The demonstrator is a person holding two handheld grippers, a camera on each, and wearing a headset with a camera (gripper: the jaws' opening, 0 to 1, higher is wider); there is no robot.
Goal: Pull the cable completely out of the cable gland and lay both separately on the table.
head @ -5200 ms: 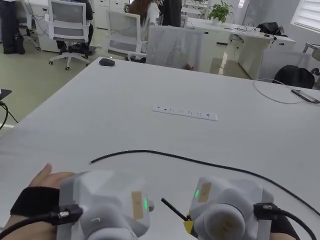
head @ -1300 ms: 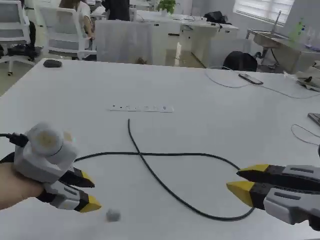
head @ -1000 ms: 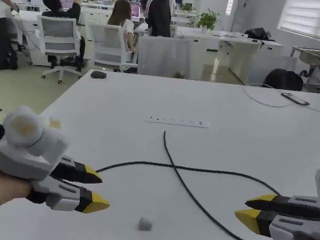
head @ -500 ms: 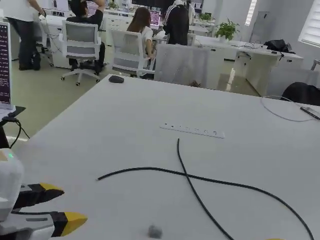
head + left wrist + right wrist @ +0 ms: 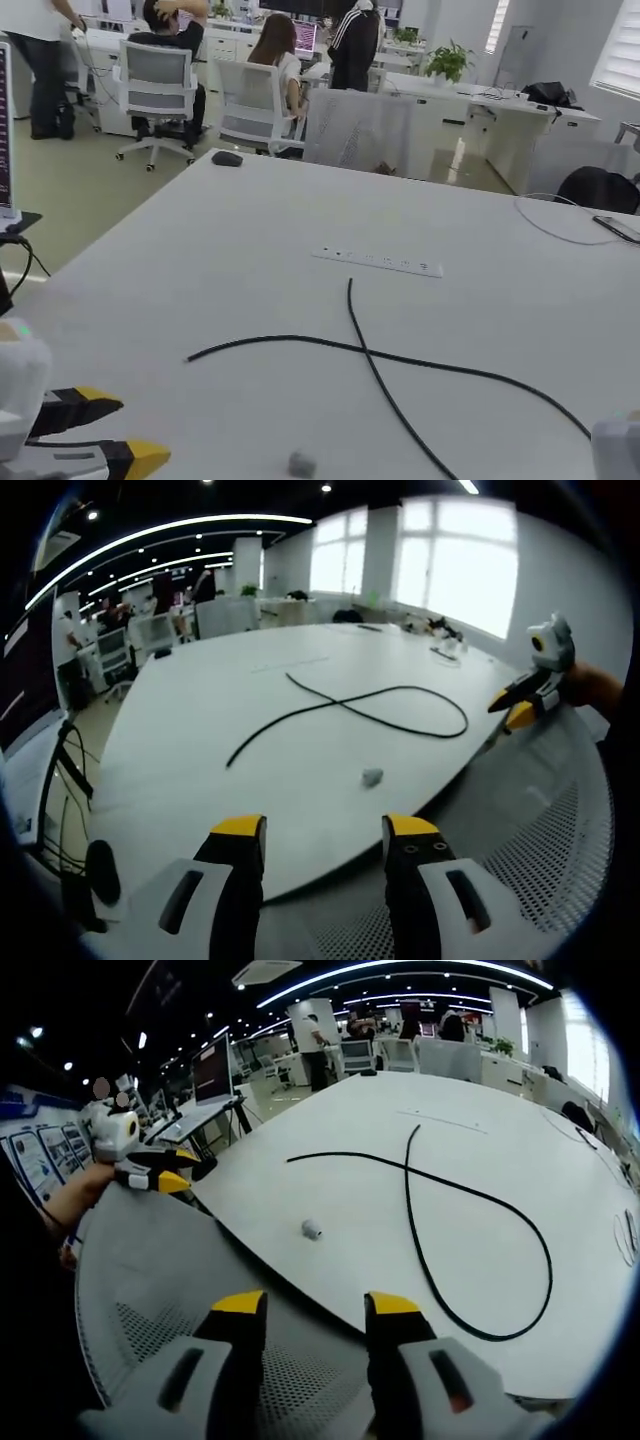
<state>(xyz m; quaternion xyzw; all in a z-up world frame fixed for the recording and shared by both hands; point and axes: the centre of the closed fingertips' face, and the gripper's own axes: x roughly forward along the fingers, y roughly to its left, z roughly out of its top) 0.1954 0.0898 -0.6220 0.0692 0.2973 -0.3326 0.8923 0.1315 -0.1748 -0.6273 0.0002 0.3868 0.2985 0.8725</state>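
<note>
Since a second ago both grippers have drawn back to the desk (image 5: 250,240) edge. The left gripper (image 5: 140,430) and the right gripper (image 5: 305,1305) gape wide, holding nothing. The cable (image 5: 400,360) lies in a crossed loop, its ends pointing to 12 and 9 o'clock. The cable gland (image 5: 302,464) lies apart from it, at 6 o'clock of the crossing.

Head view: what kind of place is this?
Probably an open-plan office: swivel chairs, white desks with a potted plant, and a power strip on the big white table.
</note>
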